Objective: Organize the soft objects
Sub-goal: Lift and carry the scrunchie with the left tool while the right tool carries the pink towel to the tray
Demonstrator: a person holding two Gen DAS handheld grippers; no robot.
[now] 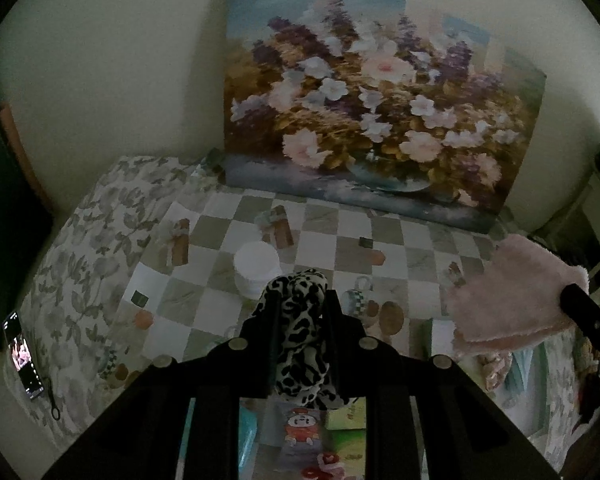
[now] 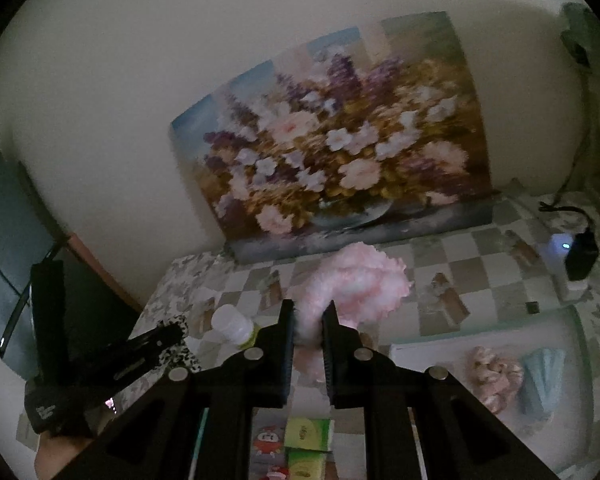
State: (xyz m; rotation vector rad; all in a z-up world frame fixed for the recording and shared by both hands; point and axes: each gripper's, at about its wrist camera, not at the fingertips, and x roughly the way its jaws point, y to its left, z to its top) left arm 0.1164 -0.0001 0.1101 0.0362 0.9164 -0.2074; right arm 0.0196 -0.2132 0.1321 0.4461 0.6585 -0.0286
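Gripping one leopard-print cloth (image 1: 300, 332) in left fingers (image 1: 272, 320), one pink fluffy piece (image 2: 356, 284) in right fingers (image 2: 286, 332).

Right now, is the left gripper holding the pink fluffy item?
No, the left gripper is shut on a black-and-white spotted cloth.

Around my work: painting, bottle, phone, charger

A large floral canvas painting (image 1: 380, 100) leans against the cream wall (image 1: 112, 60) at the back of my checkered tabletop (image 1: 384, 236). A white plastic bottle (image 1: 256, 268) stands on the checks, a lit smartphone (image 1: 22, 360) lies at the left edge, and a black charger (image 2: 580, 260) sits far right.
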